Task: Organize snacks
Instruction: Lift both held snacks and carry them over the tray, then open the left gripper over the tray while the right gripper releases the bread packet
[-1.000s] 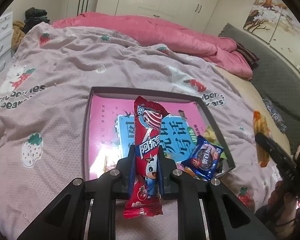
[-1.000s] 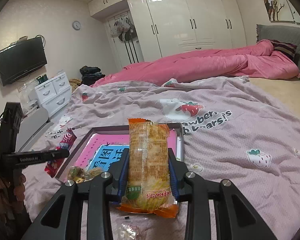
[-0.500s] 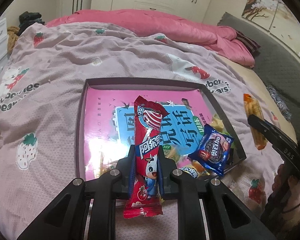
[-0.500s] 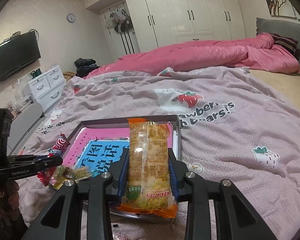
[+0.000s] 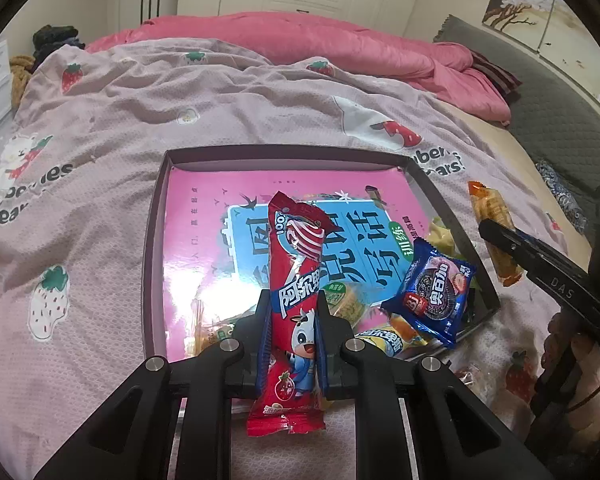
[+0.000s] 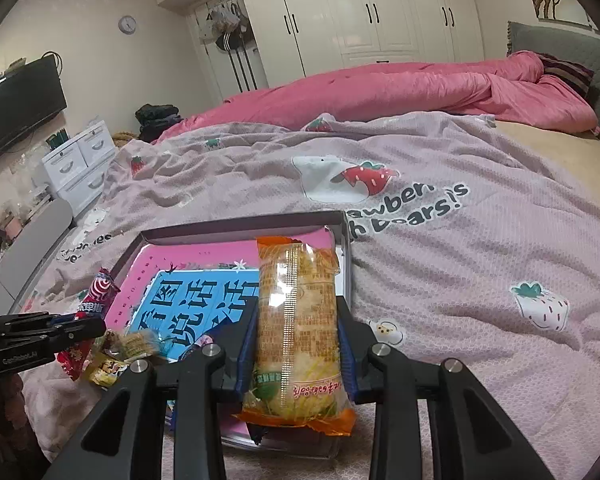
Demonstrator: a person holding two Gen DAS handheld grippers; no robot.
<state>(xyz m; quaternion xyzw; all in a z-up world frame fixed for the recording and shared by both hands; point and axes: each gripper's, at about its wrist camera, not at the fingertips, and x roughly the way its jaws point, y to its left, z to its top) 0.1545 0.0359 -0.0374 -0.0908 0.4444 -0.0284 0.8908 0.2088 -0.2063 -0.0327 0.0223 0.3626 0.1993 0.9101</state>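
Two handheld black grippers hang above a shallow dark-rimmed cardboard tray (image 5: 154, 240) lying on a bed's mauve strawberry-print bedspread (image 5: 100, 128). The left gripper (image 5: 292, 308) has its blue-padded jaws clamped on a long red foil candy packet (image 5: 296, 280), which stands upright between them, its top end reaching out beyond the fingertips and its crimped bottom end hanging behind the pads. The right gripper (image 6: 298, 320) is closed on a clear orange-ended packet of yellow crackers (image 6: 296, 320), likewise held upright between its jaws. Ahead of the left jaws, the tray's pink and blue printed floor shows; to their right, a small blue cookie packet (image 5: 436, 296) leans over several small yellow wrapped snacks (image 5: 384, 340) in the tray's near corner. Beyond both pairs of jaws, a rumpled pink quilt (image 6: 400, 92) lies across the far side of the bed.
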